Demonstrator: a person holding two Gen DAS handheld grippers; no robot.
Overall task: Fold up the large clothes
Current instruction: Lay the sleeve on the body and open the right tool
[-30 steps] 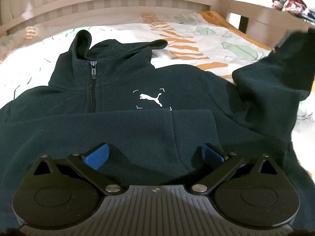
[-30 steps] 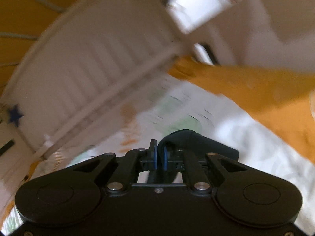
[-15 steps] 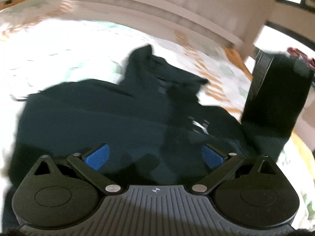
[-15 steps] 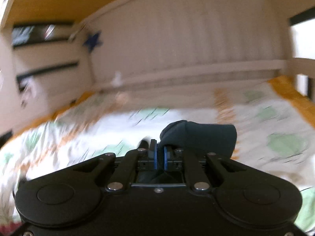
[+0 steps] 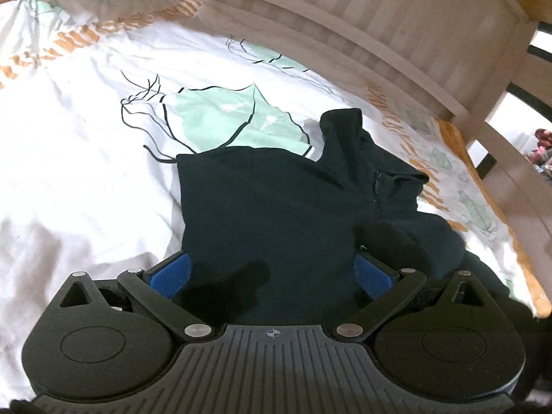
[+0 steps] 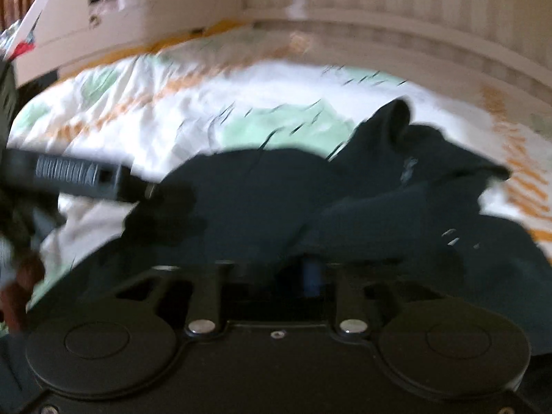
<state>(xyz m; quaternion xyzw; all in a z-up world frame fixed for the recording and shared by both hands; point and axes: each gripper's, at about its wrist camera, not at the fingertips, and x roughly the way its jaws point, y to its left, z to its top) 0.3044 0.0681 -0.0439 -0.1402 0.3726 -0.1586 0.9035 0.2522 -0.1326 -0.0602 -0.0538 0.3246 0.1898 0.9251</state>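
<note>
A dark navy zip-neck sweatshirt (image 5: pixel 272 207) lies on the bed, its left side folded in with a straight edge and its collar (image 5: pixel 345 127) pointing to the headboard. My left gripper (image 5: pixel 272 272) is open and empty, its blue pads (image 5: pixel 172 272) wide apart just above the folded cloth. The right wrist view is blurred; there the sweatshirt (image 6: pixel 262 200) fills the middle, and my right gripper (image 6: pixel 303 272) is shut on a fold of its sleeve (image 6: pixel 362 227), low over the body. The left gripper's body (image 6: pixel 79 176) shows at that view's left edge.
The bed has a white sheet (image 5: pixel 86 138) with green leaf and orange prints. A pale wooden slatted headboard (image 5: pixel 396 10) runs behind the sweatshirt. A bed rail (image 5: pixel 500 145) stands at the right. White bedding lies to the left of the garment.
My left gripper swung left and now looks over the folded left side. My right gripper carried the sleeve from up in the air down across the sweatshirt's body.
</note>
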